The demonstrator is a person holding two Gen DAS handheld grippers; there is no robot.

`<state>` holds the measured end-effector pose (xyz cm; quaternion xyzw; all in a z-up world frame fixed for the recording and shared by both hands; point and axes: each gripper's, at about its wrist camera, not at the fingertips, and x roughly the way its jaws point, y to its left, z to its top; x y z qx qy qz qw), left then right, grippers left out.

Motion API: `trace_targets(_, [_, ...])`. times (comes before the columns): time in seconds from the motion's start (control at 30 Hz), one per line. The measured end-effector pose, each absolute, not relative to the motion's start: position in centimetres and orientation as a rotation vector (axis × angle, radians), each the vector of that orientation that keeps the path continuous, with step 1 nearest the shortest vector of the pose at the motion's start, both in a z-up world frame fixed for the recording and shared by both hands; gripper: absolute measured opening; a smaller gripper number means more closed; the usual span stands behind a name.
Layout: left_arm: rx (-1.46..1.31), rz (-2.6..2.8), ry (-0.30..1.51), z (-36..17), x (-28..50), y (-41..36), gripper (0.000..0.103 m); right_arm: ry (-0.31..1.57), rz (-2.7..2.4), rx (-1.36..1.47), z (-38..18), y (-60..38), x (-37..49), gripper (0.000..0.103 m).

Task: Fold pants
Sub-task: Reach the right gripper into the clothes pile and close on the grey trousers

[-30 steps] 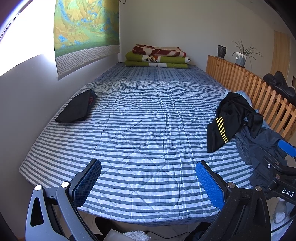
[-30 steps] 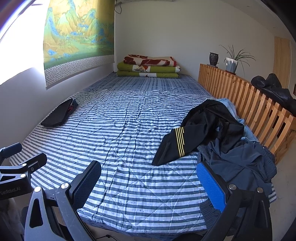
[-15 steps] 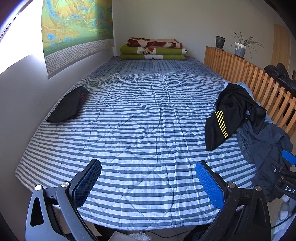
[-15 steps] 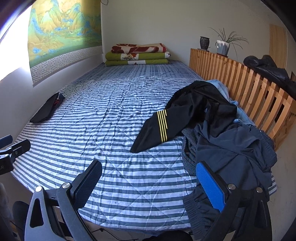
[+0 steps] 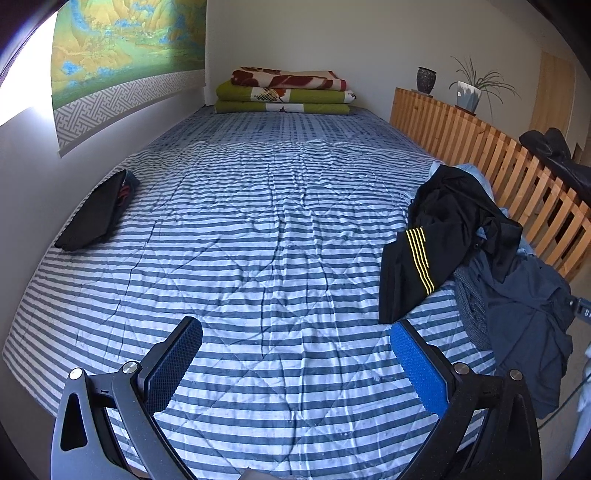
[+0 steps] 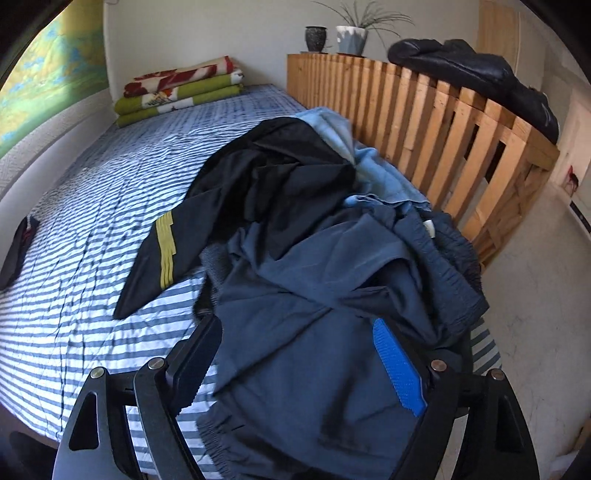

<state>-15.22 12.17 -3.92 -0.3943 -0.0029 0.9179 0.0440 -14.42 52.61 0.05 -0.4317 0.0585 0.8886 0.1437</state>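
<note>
A heap of clothes lies at the right edge of the striped bed. Black pants with yellow stripes (image 6: 258, 192) (image 5: 443, 229) drape over it, and one leg reaches out onto the bedspread. Dark blue pants (image 6: 314, 332) (image 5: 524, 317) lie at the front of the heap and hang over the bed's edge. My right gripper (image 6: 299, 354) is open just over the dark blue pants, which spread between its jaws without being pinched. My left gripper (image 5: 295, 354) is open above bare bedspread near the front edge, left of the heap.
A folded black garment (image 5: 96, 214) lies at the bed's left side by the wall. Folded blankets (image 5: 284, 92) are stacked at the far end. A wooden slatted rail (image 6: 424, 122) runs along the right side, with a black jacket (image 6: 472, 70) on top and potted plants (image 6: 351, 33) behind.
My right gripper has swung right and closed in on the heap, so the dark blue pants now fill the space between its jaws. My left gripper moved forward over the bed.
</note>
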Motion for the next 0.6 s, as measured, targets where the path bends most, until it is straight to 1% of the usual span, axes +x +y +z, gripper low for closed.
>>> trace_targets(0.13, [-1.227, 2.808, 0.026, -4.6, -15.4, 11.7, 0.103, 0.192, 2.469, -1.105, 1.5, 58.0, -14.7, 0.081])
trace_targets(0.2, [-1.24, 2.807, 0.021, -4.8, -15.4, 11.2, 0.103, 0.195, 2.404, -1.083, 1.5, 60.9, -15.5, 0.083])
trace_targets(0.3, [-1.247, 2.815, 0.029, -4.7, -14.9, 10.2, 0.103, 0.221, 2.326, -1.149, 0.5, 64.7, -17.3, 0.083])
trace_targets(0.4, [-1.244, 2.828, 0.017, -4.4, -14.3, 9.1, 0.103, 0.198, 2.274, -1.231, -1.3, 66.5, -18.9, 0.083])
trace_targets(0.43, [-1.244, 2.834, 0.009, -4.3, -14.1, 8.6, 0.103, 0.218, 2.275, -1.262, -1.9, 66.9, -19.2, 0.083])
trace_targets(0.5, [-1.24, 2.842, -0.009, -4.0, -13.6, 7.7, 0.103, 0.319, 2.287, -1.313, -2.9, 67.7, -19.6, 0.083])
trace_targets(0.53, [-1.239, 2.846, -0.014, -3.9, -13.4, 7.3, 0.103, 0.368, 2.292, -1.339, -3.3, 68.0, -19.6, 0.081])
trace_targets(0.57, [-1.239, 2.846, -0.02, -3.7, -13.0, 6.8, 0.103, 0.397, 2.303, -1.357, -3.4, 68.0, -19.5, 0.062])
trace_targets(0.6, [-1.236, 2.846, -0.024, -3.5, -12.8, 6.4, 0.103, 0.401, 2.305, -1.38, -3.7, 67.6, -19.6, 0.032])
